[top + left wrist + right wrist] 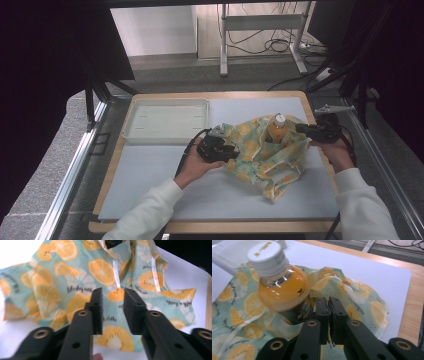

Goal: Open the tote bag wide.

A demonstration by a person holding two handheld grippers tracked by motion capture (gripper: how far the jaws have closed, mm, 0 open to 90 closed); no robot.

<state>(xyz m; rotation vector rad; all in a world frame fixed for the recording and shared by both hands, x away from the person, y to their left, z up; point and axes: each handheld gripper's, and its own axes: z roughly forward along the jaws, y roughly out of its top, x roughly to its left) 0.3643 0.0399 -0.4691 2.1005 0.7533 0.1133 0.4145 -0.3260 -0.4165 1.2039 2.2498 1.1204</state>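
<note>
Nearest, the left tongs (113,312) hover released over the citrus-print bag (260,150) on the tabletop (150,175), while farther off the right tongs (328,312) pinch its rim beside the juice bottle (282,290) standing inside, so bagging seems underway, needing the left tongs to clamp the opposite rim.

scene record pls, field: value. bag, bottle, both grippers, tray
bag: cloth bag with orange-slice print, crumpled on the pale mat, right of centre
bottle: orange drink bottle, white cap, upright, lower part inside the bag
left gripper: left gripper open, jaws apart over the bag's left side, fabric seen between them
right gripper: right gripper shut on the bag's edge beside the bottle
tray: white tray, far left of the table, nothing in it
table: wooden table, mat on top
</note>
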